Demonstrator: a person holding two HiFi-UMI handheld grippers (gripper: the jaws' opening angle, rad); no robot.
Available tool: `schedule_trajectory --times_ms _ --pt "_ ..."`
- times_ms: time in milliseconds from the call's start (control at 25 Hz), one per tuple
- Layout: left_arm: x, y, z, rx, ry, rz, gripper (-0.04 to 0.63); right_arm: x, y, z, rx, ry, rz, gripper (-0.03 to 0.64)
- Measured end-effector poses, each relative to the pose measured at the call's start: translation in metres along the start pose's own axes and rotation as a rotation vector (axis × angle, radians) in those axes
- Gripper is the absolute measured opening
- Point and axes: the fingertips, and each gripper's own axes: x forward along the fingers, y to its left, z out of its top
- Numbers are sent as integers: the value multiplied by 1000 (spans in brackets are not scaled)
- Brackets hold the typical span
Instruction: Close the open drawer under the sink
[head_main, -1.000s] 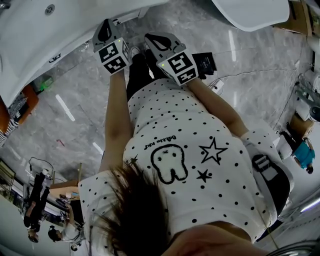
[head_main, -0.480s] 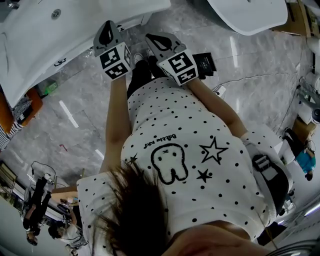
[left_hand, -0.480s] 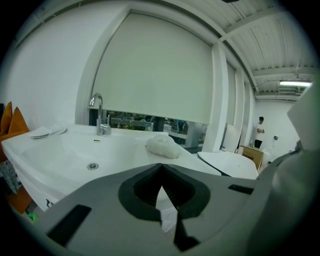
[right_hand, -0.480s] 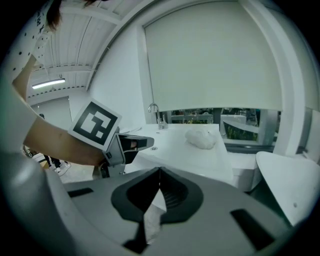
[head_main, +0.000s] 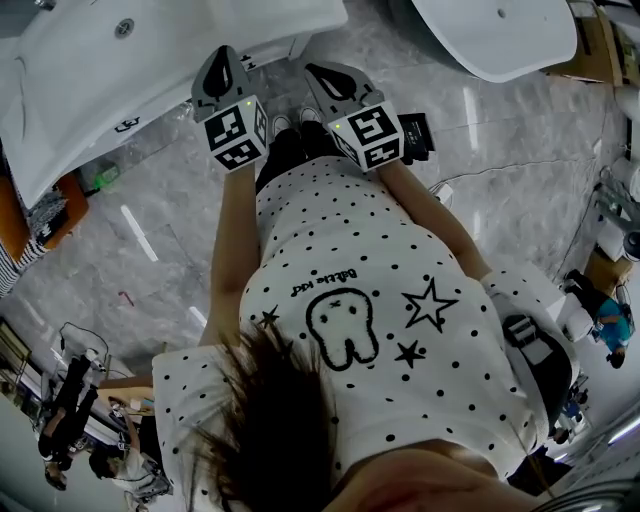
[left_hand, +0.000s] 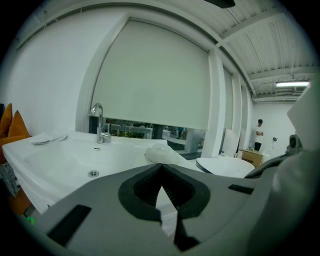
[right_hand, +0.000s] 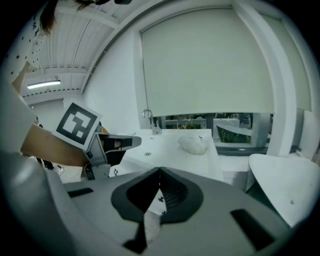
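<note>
Marble floor (head_main: 150, 250) | sink (head_main: 130, 60), one faucet (left_hand: 98, 122) | left gripper (head_main: 224, 55), right gripper (head_main: 318, 73): both closed

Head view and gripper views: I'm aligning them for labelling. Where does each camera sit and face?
Head view: on the person's head, facing steeply down at floor and sink; shows hair, shirt, forearms, left gripper, right gripper.
Left gripper view: on the left gripper, facing along its shut jaws over the sink to the tap.
Right gripper view: on the right gripper, facing likewise; left gripper and forearm show at left.
Shared: all show the sink; both gripper views the tap.
</note>
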Motion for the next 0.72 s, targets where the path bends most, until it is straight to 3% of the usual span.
schedule_trajectory --times_ms 720 --pt "-47 -16 34 -7 -116 13 5 -6 0 6 -10 -45 30 14"
